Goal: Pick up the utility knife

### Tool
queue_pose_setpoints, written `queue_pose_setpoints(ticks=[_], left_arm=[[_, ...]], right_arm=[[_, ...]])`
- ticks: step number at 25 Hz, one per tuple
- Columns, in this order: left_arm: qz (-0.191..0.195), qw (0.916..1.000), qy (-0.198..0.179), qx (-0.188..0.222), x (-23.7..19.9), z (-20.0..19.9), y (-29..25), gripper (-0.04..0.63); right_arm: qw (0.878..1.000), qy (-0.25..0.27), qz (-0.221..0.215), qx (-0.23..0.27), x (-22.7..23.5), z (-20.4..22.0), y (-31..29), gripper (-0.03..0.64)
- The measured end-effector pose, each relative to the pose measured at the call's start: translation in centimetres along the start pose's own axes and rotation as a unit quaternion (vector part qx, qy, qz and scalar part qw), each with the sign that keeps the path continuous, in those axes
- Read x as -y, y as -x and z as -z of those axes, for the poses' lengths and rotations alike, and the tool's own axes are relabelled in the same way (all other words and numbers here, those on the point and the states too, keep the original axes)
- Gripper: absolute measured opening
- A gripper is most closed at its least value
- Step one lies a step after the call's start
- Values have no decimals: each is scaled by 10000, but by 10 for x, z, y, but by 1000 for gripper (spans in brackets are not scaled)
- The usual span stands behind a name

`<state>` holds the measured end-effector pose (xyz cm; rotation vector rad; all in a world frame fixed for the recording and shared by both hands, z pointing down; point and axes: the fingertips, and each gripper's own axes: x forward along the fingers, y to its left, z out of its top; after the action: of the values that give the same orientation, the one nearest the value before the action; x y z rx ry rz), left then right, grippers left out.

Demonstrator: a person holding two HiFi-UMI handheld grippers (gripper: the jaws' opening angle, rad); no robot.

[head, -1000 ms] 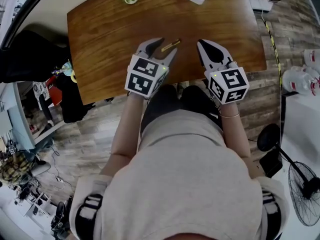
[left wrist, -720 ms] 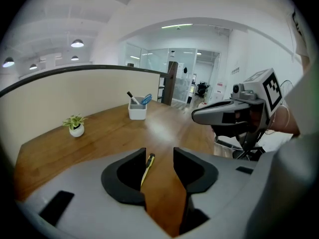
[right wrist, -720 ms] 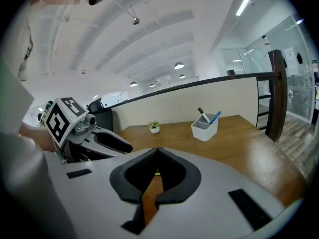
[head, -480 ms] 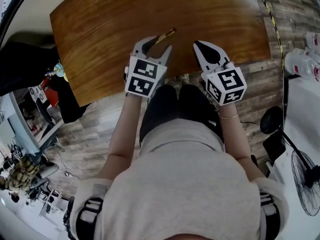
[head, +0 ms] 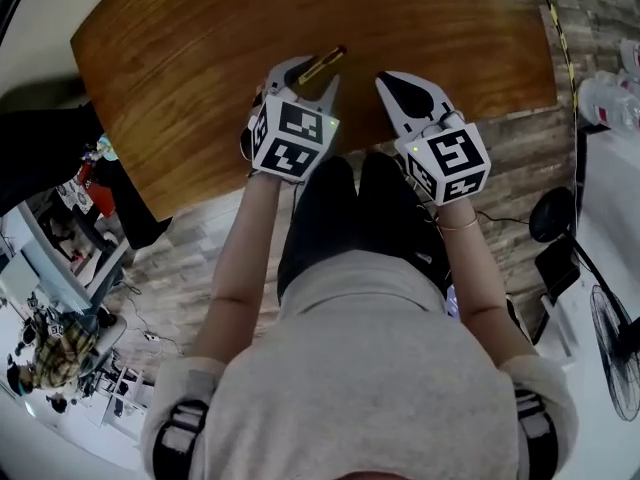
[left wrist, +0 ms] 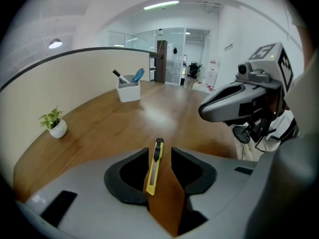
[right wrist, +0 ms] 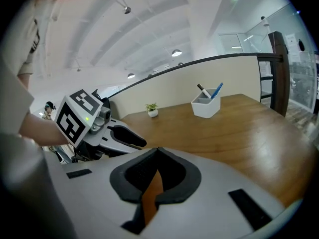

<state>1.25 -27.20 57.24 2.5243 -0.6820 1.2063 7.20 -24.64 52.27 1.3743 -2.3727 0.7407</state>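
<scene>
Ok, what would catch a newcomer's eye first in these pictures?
The slim yellow utility knife lies on the brown wooden table, right between the fingers of the left gripper, which have just been closing but do not yet grip it. The right gripper, shut and empty, hovers beside it.

Curved wooden table (head: 200, 88) against a low cream partition (left wrist: 75, 78)
A small potted plant (left wrist: 54, 125) in a white pot stands near the table's far left edge, well apart from a white desk holder (left wrist: 128, 91) with a black pen and something blue upright in it. Plank flooring (head: 190, 258) lies below, with a floor fan (head: 615, 353) at the right.
</scene>
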Motion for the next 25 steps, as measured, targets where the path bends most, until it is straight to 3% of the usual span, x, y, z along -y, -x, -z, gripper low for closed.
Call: queue_pose_setpoints(ticks=[3,11,25], left_arm=[[60,9997,-174,-145,-1,3,-13,158],[233,9990,-91,-357,0,6,-32,164],[248,9993,12,-278,2,5,-33,134]], right_arm=[[10000,-72,5,-4,0,4,-1,10],[9995,-306,-3,-21,3,12,-4,9],[9991,-399,123,-22,11,16,0,9]])
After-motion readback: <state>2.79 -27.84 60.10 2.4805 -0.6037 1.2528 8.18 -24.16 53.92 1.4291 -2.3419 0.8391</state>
